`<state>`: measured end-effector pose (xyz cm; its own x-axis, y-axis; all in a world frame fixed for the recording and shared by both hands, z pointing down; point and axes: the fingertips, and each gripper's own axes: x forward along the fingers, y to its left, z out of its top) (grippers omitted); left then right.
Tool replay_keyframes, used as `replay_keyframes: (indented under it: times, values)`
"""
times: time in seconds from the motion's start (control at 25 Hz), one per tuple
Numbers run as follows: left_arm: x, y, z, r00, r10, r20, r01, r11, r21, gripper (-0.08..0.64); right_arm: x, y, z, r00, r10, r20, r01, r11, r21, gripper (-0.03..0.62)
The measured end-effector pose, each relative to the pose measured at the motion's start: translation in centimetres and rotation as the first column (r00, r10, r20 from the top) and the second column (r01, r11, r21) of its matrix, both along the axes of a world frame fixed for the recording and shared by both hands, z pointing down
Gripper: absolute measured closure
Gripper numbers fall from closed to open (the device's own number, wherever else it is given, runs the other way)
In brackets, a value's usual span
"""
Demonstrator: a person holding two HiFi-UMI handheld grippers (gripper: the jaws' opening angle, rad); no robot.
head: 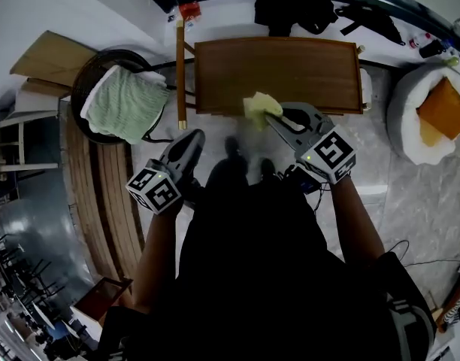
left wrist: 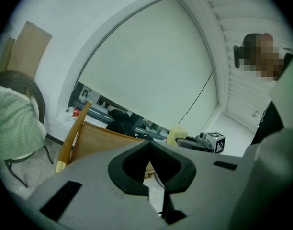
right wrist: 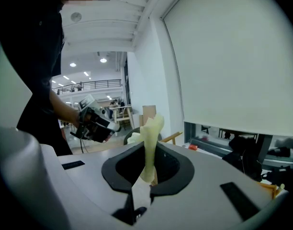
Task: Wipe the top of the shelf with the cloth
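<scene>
1. The person's dark clothing [head: 252, 239] fills the near field, and both forearms reach forward from it.
2. The grey plastic left claw [head: 191, 135], black-padded and carrying a cube of square markers, has its jaws together with nothing between them. It hangs over the pale marbled floor [head: 410, 201], just short of the shelf's left front corner.
3. The matching grey right claw [head: 269, 116] is clamped on the soft pale-yellow cloth [head: 256, 105]. A crumpled fold of the cloth stands up from between the black pads.
4. The cloth lies over the near edge of the brown rectangular wooden shelf top [head: 290, 70], about midway along it. Whether it touches the wood cannot be told. The wood is smooth and has a slim raised border.
5. A slim wooden pole with a brass-coloured tip [head: 180, 66] runs along the shelf's left end.
6. Left of the pole, a round dark wicker chair [head: 83, 81] holds a pale green knitted textile [head: 125, 104].
7. To the shelf's right, a white round padded seat [head: 410, 126] holds an orange cushion [head: 444, 111].
8. Behind the shelf, black bags [head: 290, 6] lie heaped by the window ledge.
</scene>
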<state>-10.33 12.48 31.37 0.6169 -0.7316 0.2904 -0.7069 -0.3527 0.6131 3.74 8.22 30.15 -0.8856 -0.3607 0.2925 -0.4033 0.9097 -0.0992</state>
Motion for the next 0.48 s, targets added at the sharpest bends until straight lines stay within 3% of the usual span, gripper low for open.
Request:
replay_keyframes:
  times: [0.16,0.48]
  values:
    - [-1.2,-3.1,0.7,1.0,0.011,-0.023,-0.011,1.0,0.006,0.549,-1.2,-3.8,-0.4,1.0,0.01,-0.007,-0.01,1.0,0.002,0.551]
    - [-4.8,-11.2,1.4,0.997,0.066,-0.044,-0.067,0.998,-0.01,0.549,-7.2,-11.2,0.3,0.996,0.027,-0.081,-0.03,0.999,-0.038,0.551]
